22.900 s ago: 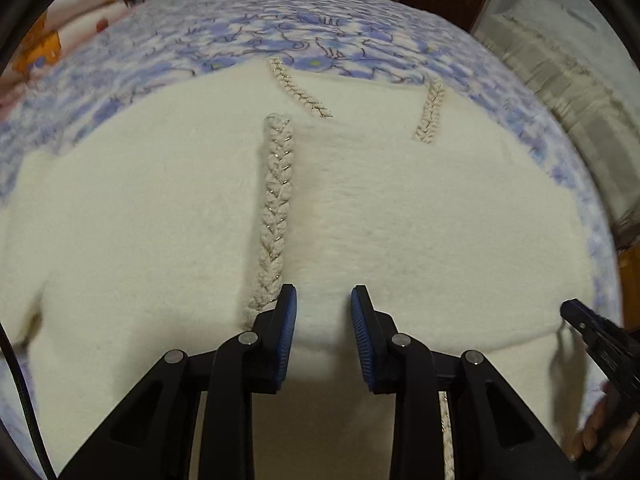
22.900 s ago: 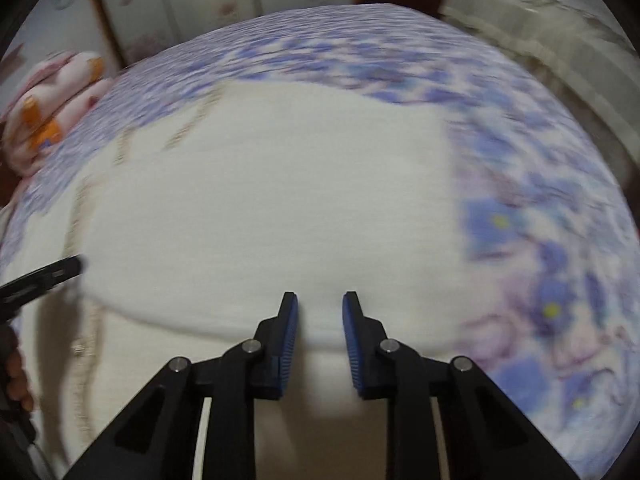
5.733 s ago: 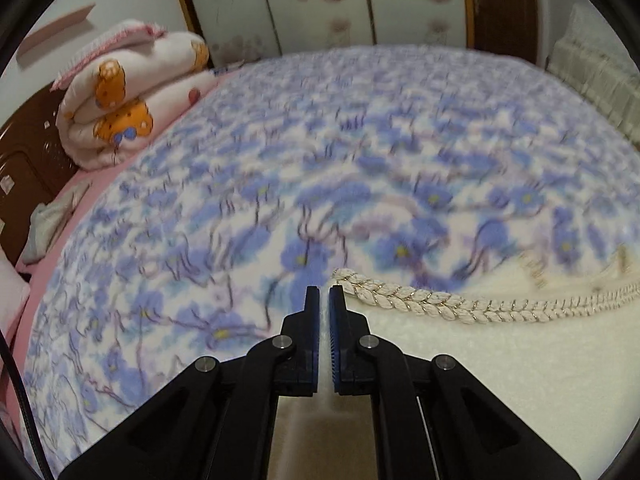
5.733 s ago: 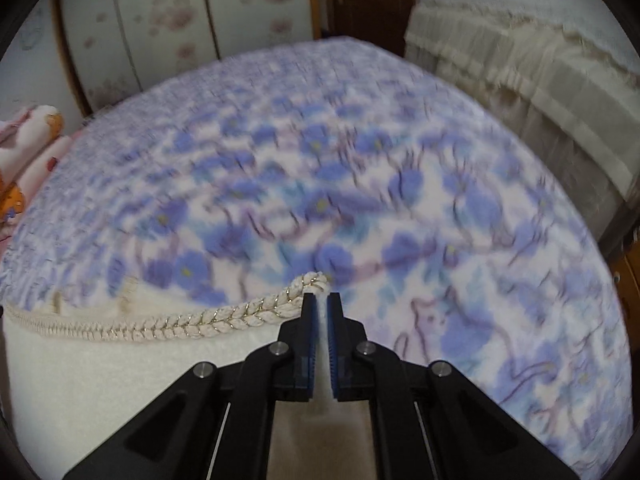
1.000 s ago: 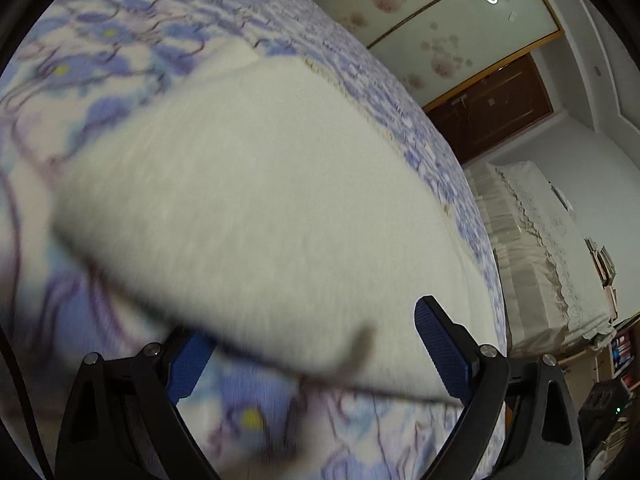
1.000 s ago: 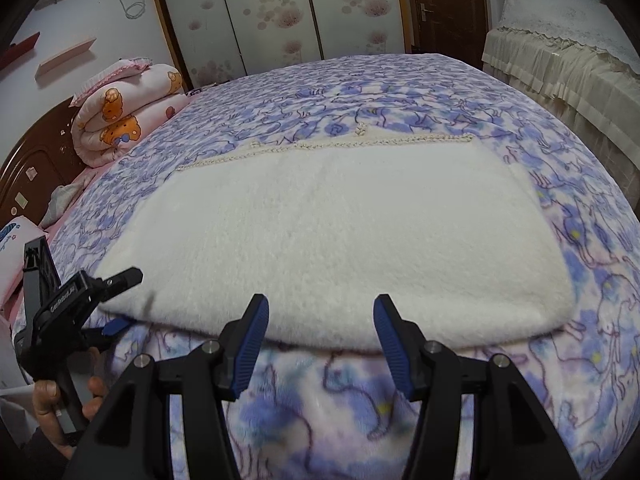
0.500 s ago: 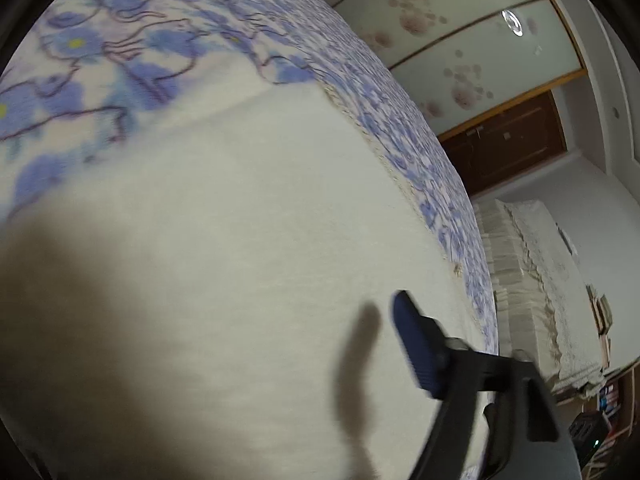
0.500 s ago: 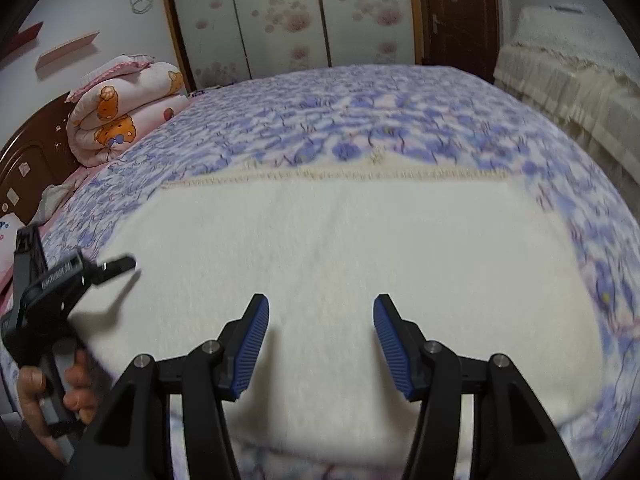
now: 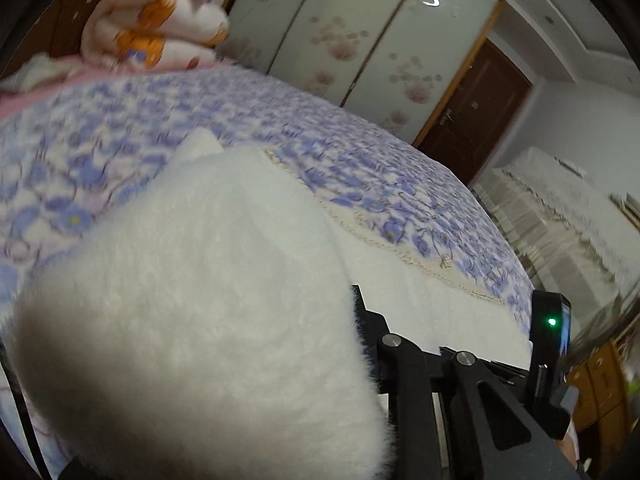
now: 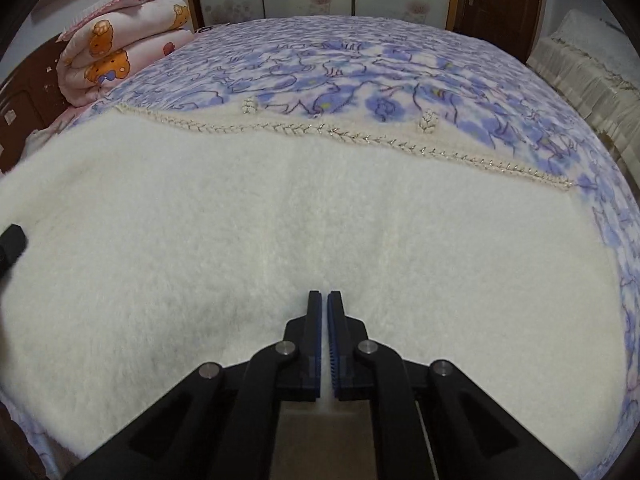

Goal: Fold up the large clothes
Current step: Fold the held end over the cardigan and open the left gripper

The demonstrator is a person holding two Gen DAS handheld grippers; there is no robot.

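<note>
The left gripper [image 9: 340, 316] has just been closing and is clenched on a thick bunch of the cream fleece garment [image 9: 208, 280]. The pile swells over and hides its far finger, so only one black finger shows against the fabric. The garment lies spread across the blue-flowered bedspread [image 10: 340, 60], and its braided trim [image 10: 320, 132] runs along the far edge. At the near edge the right gripper [image 10: 324, 312] has also just been closing, and its pads pinch a thin sliver of fleece. The step looks like lifting the near side to fold it over. To do it well, both hands should rise together and carry the edge evenly to the trim, keeping the span between them taut so the heavy pile doesn't sag or crease — and laying it down before letting go. The left bite is far bulkier than the right, so the fold line could skew. A rolled bear-print quilt [image 10: 112, 48] sits at the far left corner, well clear of the garment. Wardrobe doors [image 9: 360, 40], a dark door [image 9: 480, 112] and cloth-draped furniture [image 10: 580, 60] stand beyond the bed — nothing lies in the fold's path.
</note>
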